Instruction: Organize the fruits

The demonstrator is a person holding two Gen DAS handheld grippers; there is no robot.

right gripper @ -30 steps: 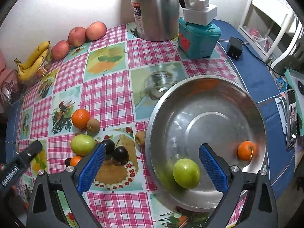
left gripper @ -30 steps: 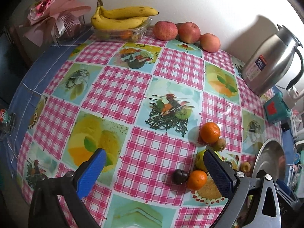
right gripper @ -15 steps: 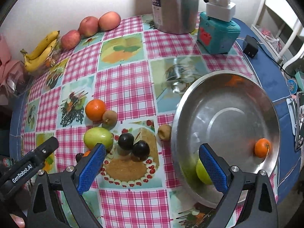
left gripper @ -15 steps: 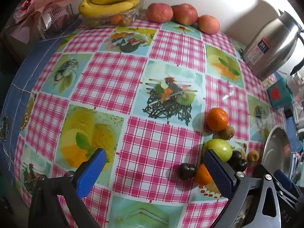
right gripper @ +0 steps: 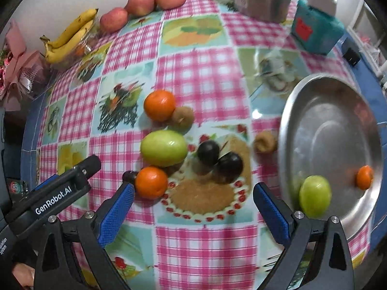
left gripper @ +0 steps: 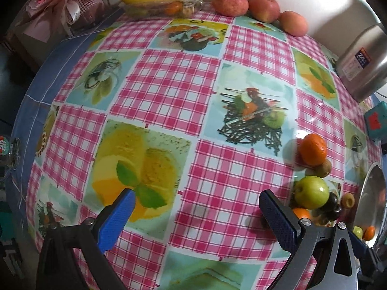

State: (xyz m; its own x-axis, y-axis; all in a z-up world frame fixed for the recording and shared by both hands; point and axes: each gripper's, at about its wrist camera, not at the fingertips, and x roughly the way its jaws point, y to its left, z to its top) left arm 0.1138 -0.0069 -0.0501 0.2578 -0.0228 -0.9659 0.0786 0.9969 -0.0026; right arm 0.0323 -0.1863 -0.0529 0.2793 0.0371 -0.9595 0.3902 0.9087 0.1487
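Both grippers are spread wide and hold nothing: the right gripper (right gripper: 193,205) hangs over the loose fruit beside the steel bowl (right gripper: 338,111), and the left gripper (left gripper: 197,213) is over bare cloth (left gripper: 169,91) on the far side of that fruit from the bowl. Already in the bowl lie a green apple (right gripper: 315,195) and a small tangerine (right gripper: 364,180), well apart. Outside it, nearest the rim, sits a brown kiwi (right gripper: 264,142); farther out two dark plums (right gripper: 219,159) touch each other, then a second green apple (right gripper: 164,148) with a tangerine (right gripper: 151,182) against its near side and a third plum (right gripper: 129,176) tucked beside that. Farthest from the bowl, an orange (right gripper: 159,105) touches another kiwi (right gripper: 182,118). The apple looks firm, smooth and waxy, probably the heaviest piece here; I would close the pads across its widest part, since a grip higher up may squeeze it out. The plums are glossy and likely soft, so they want a light pinch. Tangerines have dimpled, yielding peel that should give the ribbed blue pads good purchase. The kiwis are fuzzy and small. All are round and may roll on the slick plastic cloth, or around the bowl's polished, sloping wall if dropped.
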